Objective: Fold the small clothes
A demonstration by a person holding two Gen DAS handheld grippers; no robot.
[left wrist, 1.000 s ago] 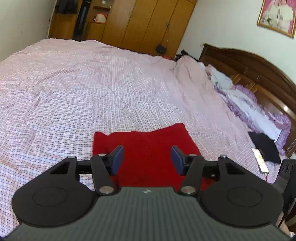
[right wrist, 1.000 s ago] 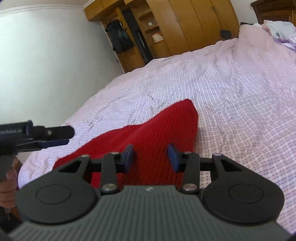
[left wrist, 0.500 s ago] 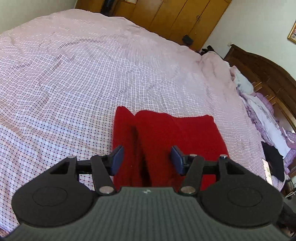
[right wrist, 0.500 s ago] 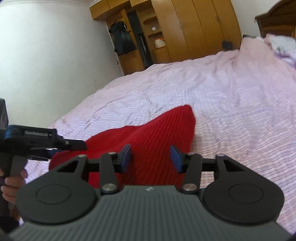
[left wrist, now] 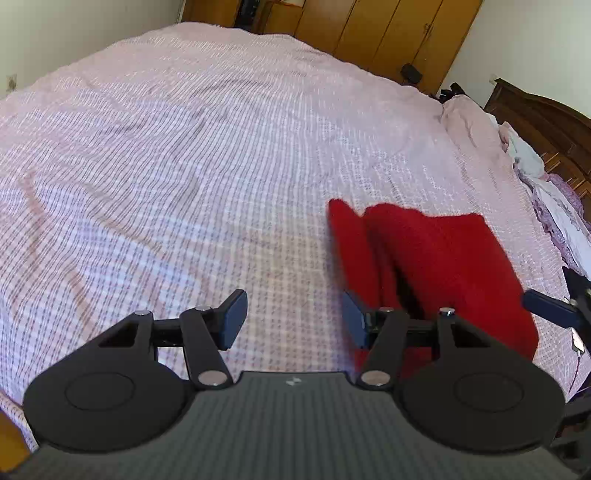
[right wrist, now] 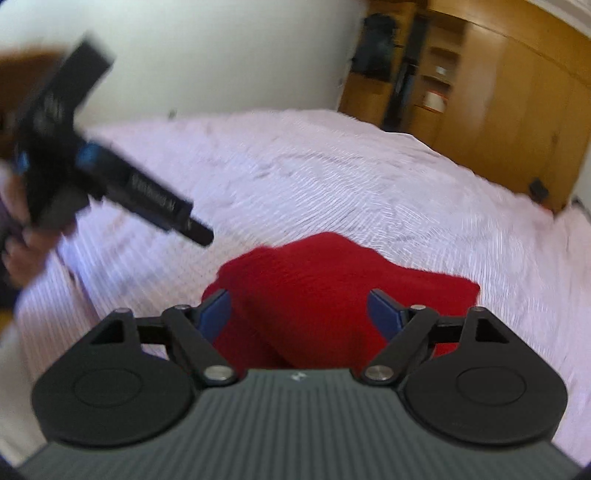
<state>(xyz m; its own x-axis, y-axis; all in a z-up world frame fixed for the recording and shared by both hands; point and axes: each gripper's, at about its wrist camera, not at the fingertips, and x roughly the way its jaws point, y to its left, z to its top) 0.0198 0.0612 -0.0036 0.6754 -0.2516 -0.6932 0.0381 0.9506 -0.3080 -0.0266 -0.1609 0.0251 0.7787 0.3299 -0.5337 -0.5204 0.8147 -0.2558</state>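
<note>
A red knitted garment [left wrist: 439, 258] lies folded on the pink checked bedsheet [left wrist: 184, 147]. In the left wrist view it sits right of centre. My left gripper [left wrist: 293, 321] is open and empty, over bare sheet just left of the garment. In the right wrist view the garment [right wrist: 332, 291] lies straight ahead. My right gripper [right wrist: 301, 314] is open wide and empty, above the garment's near edge. The left gripper [right wrist: 110, 184] shows there, blurred, at the upper left, raised off the bed. A fingertip of the right gripper [left wrist: 546, 306] shows at the left view's right edge.
Wooden wardrobes [left wrist: 388, 33] stand beyond the bed's far side. A dark wooden headboard [left wrist: 543, 114] and a pile of pale and purple bedding [left wrist: 554, 199] are at the right. A phone [left wrist: 576, 345] lies at the bed's right edge.
The left gripper has swung left, off the garment and up. The right gripper has opened wider and turned, with the view blurred by motion. The garment lies still.
</note>
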